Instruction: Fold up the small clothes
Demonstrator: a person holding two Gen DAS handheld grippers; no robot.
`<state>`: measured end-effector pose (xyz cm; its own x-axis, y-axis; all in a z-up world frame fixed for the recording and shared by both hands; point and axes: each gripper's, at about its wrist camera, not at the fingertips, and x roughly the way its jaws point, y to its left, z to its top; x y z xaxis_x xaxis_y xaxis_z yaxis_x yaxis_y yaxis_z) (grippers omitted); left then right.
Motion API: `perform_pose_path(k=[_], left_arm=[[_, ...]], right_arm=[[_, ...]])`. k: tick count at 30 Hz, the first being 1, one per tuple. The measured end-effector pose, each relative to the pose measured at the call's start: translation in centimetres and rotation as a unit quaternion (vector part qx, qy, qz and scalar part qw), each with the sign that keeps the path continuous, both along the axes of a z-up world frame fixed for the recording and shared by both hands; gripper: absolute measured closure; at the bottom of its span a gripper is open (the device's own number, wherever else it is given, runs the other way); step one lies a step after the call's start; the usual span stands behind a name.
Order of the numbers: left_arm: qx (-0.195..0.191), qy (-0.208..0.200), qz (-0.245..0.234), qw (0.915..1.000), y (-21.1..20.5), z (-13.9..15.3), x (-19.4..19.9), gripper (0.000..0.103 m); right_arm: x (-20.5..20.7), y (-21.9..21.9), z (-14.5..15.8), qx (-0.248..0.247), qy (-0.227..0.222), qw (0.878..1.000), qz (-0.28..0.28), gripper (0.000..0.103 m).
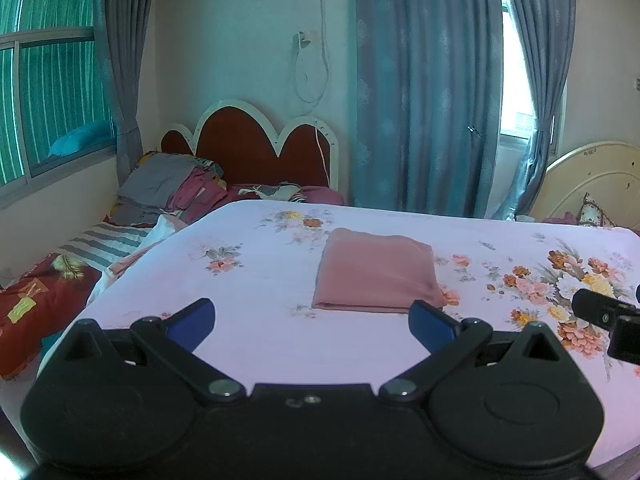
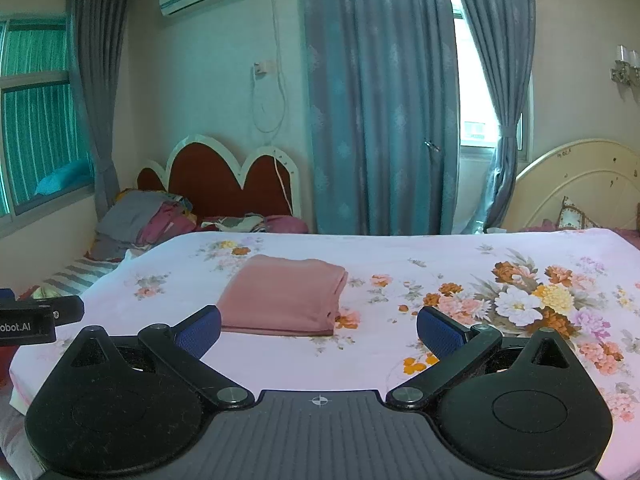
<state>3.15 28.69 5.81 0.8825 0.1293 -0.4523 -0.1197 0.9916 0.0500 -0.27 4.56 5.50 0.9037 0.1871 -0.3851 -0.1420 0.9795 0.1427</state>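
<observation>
The bed (image 1: pixel 248 344), covered with a pale pink floral sheet, gives a broad flat surface, and its bare stretches lie on every side of the folded pink garment (image 1: pixel 374 272). The bed's far edge runs just before the blue-grey curtains (image 1: pixel 428 88); its left edge drops toward a lower bed with a red scalloped headboard (image 1: pixel 248 148), where a heap of loose clothes (image 1: pixel 172 188) lies against the pillows. To the right of the garment the sheet carries a large flower print and stays free of objects up to the cream headboard (image 2: pixel 576 184) at the far right.

The garment lies near the middle of the bed, well clear of every edge. It is a neat rectangle of dusty pink cloth, several layers thick, with its stacked edges showing along the right side and a smooth folded front edge (image 2: pixel 280 328) facing the cameras. Its top is flat with only faint creases.

The left gripper (image 1: pixel 312 326) hovers just short of the garment's near edge, its blue-padded fingers spread wide and holding nothing. The right gripper (image 2: pixel 319 334) sits likewise near that edge, fingers wide apart and empty, with the garment ahead and toward its left finger (image 2: pixel 198 330). Each gripper shows at the margin of the other's view, side by side and apart.
</observation>
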Motion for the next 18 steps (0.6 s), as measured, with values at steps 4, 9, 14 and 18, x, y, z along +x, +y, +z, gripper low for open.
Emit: perform_pose_path(k=[4, 9, 14, 18], left_arm=[[0.004, -0.002, 0.000, 1.0000, -0.14, -0.03, 0.13, 0.000], [0.004, -0.001, 0.001, 1.0000, -0.20, -0.07, 0.12, 0.000], [0.005, -0.001, 0.002, 1.0000, -0.16, -0.07, 0.20, 0.000], [0.005, 0.000, 0.002, 1.0000, -0.19, -0.07, 0.19, 0.000]], right_arm=[[0.08, -0.06, -0.05, -0.002, -0.001, 1.000, 0.003, 0.000], [0.24, -0.09, -0.08, -0.003, -0.002, 1.000, 0.005, 0.000], [0.27, -0.11, -0.10, -0.003, -0.002, 1.000, 0.005, 0.000], [0.32, -0.09, -0.09, -0.002, -0.002, 1.000, 0.007, 0.000]])
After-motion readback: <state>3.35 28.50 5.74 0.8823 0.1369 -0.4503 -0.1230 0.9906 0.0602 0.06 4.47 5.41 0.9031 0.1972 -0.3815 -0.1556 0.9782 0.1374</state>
